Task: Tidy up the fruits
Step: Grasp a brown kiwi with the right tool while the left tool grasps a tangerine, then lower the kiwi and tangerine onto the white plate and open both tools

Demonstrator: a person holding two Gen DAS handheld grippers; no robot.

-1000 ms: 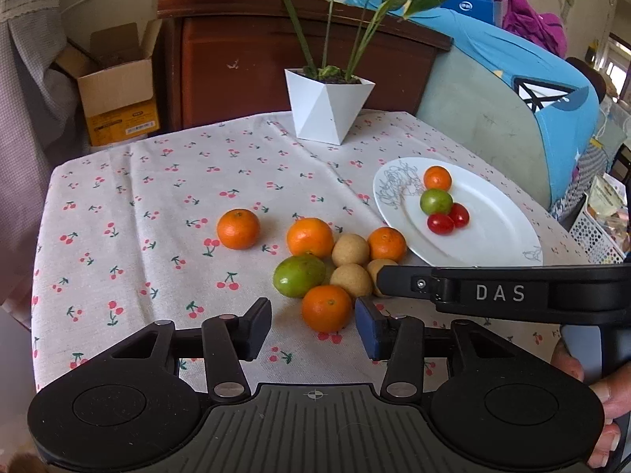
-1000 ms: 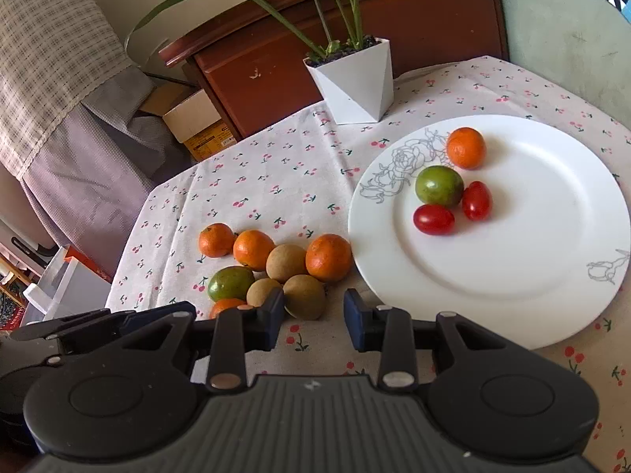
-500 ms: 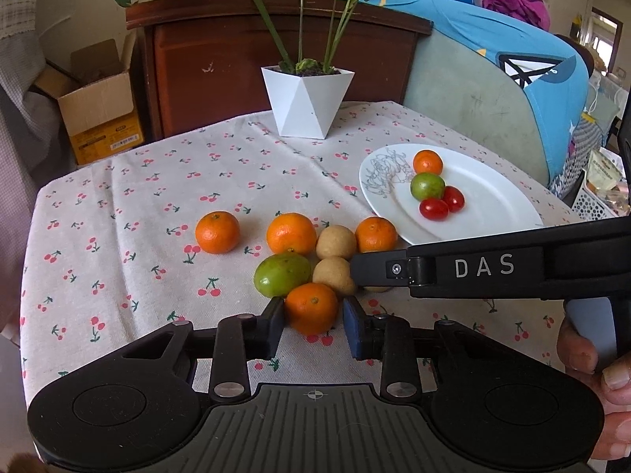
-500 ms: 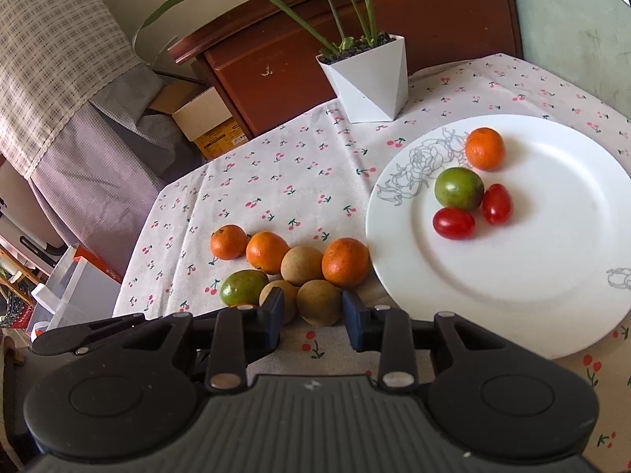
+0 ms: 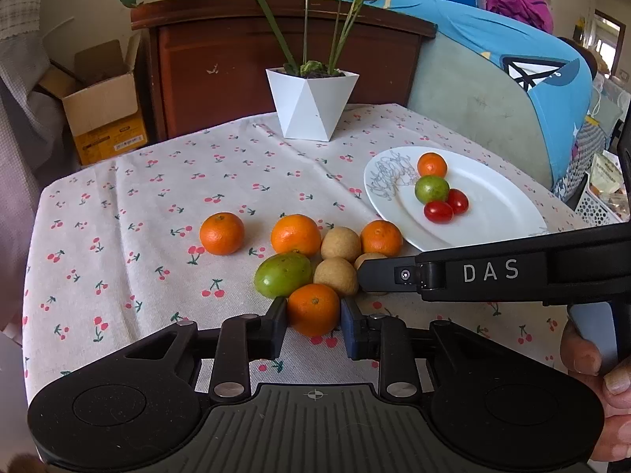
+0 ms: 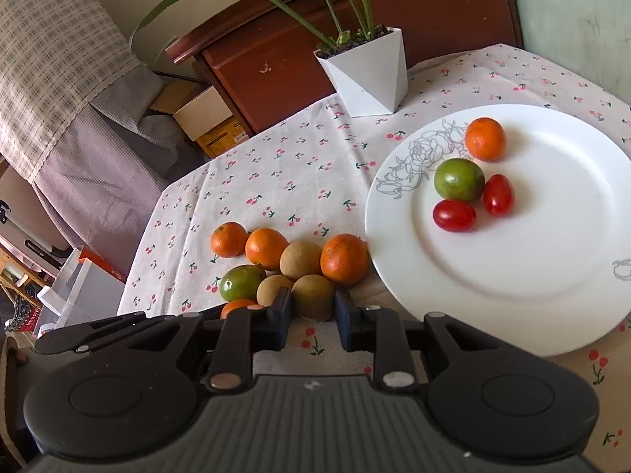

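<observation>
**Left wrist view: both claws closed on fruit at the near edge of the pile**

Left gripper (image 5: 313, 321) has its pads tight vs. the near orange (image 5: 313, 308), still on the cloth. Right gripper (image 6: 313, 317) pinches a brown fruit (image 6: 313, 296); in the left view its black arm crosses in front & hides most of that fruit. Off the plate I count 4 oranges, 1 green fruit (image 5: 282, 274), 3 brown ones. White plate (image 6: 552, 276), just right of the pile, holds 1 orange, 1 green, 2 red tomatoes (image 6: 454, 215). White plant pot (image 5: 311, 104) stands behind, w/ a wooden cabinet (image 5: 221, 63) past the table edge. Person's hand (image 5: 603, 390) cut off at right.
</observation>
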